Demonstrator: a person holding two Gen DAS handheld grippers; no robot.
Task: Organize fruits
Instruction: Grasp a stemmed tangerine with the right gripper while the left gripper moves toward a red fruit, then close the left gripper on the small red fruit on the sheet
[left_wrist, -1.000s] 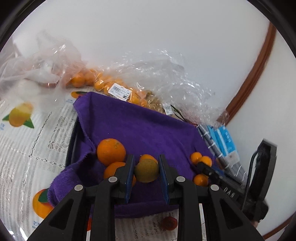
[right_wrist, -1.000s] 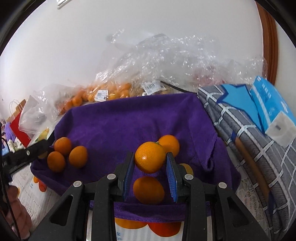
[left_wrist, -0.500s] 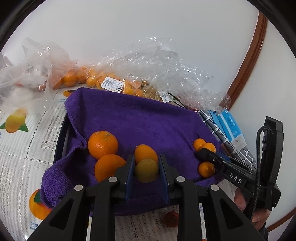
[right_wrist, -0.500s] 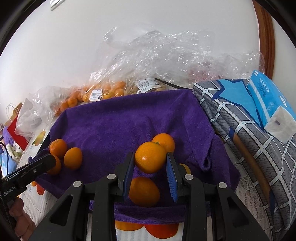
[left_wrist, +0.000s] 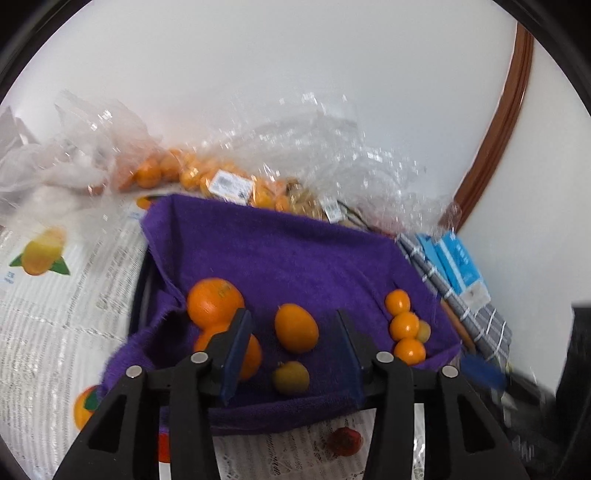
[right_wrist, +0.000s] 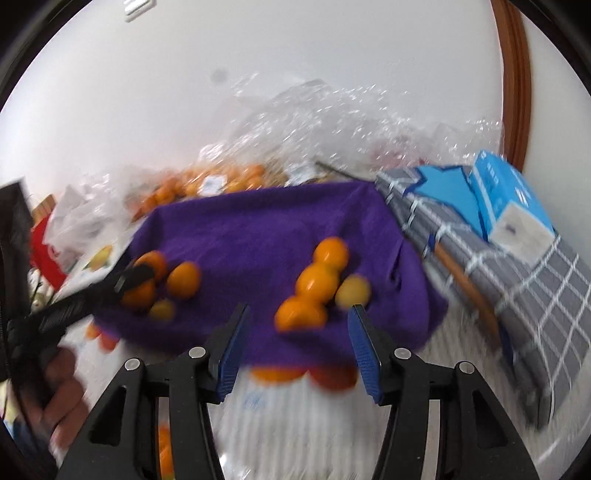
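A purple towel (left_wrist: 280, 258) (right_wrist: 258, 229) lines a tray and holds two groups of fruit. In the left wrist view my left gripper (left_wrist: 293, 347) is open and empty; a greenish-yellow fruit (left_wrist: 290, 377) lies on the towel between its fingers, with an orange (left_wrist: 296, 328) just behind and two larger oranges (left_wrist: 214, 300) to the left. In the right wrist view my right gripper (right_wrist: 297, 341) is open and empty, just in front of a row of three oranges (right_wrist: 317, 282) and a yellowish fruit (right_wrist: 352, 291).
Clear plastic bags of small oranges (left_wrist: 192, 173) lie behind the towel by the white wall. A grey checked cloth (right_wrist: 517, 280) with blue packs (right_wrist: 506, 199) lies at the right. A fruit-print tablecloth (left_wrist: 48, 295) covers the table. The left gripper shows in the right wrist view (right_wrist: 92, 291).
Both grippers have opened and let go of their fruit: the greenish fruit now lies on the towel at left, the orange has joined the right row. Both grippers have drawn back.
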